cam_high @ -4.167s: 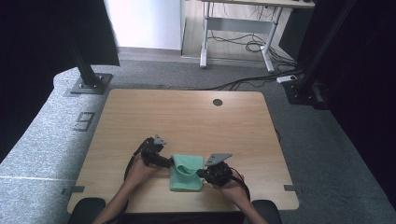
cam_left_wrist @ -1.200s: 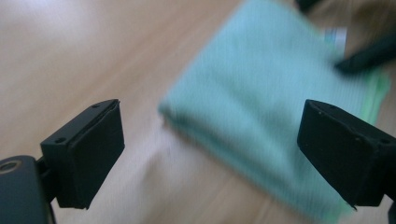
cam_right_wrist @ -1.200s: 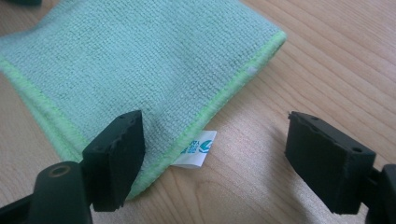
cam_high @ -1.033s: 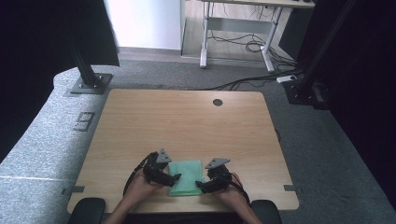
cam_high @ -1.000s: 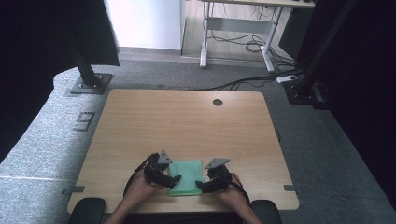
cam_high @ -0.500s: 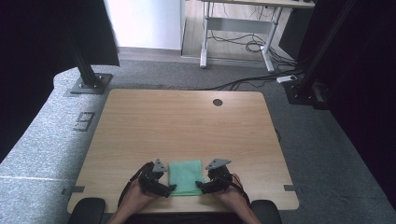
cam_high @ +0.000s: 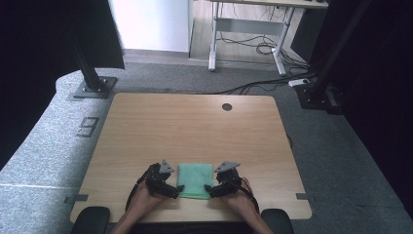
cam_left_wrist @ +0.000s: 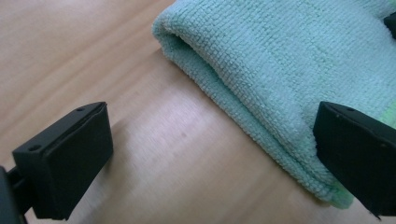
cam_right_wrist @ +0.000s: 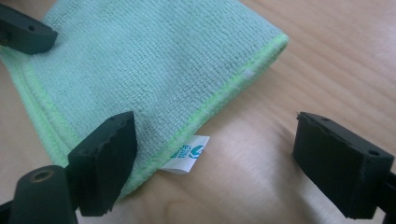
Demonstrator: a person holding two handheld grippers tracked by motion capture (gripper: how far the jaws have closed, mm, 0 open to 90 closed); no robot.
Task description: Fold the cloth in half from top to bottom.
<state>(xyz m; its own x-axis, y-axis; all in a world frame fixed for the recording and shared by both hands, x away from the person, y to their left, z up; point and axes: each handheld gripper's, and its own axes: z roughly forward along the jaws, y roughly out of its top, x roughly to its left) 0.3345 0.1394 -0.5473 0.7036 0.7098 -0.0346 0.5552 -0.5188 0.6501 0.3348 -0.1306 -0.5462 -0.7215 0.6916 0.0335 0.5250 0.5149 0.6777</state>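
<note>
Since the folded green cloth (cam_high: 195,180) lies flat at the near edge of the table (cam_high: 195,126), I judge the fold finished. My left gripper (cam_high: 171,189) has just been opening and holds nothing; my right gripper (cam_high: 214,189) gapes beside the cloth's tag (cam_right_wrist: 187,156), also empty.

A grey figure 9 (cam_high: 88,126) stands on the floor mat (cam_high: 58,146), just left of the table (cam_high: 195,126). A white tag (cam_right_wrist: 187,156) under the cloth (cam_right_wrist: 140,60) edge bears teal print and a logo, too small to read.
</note>
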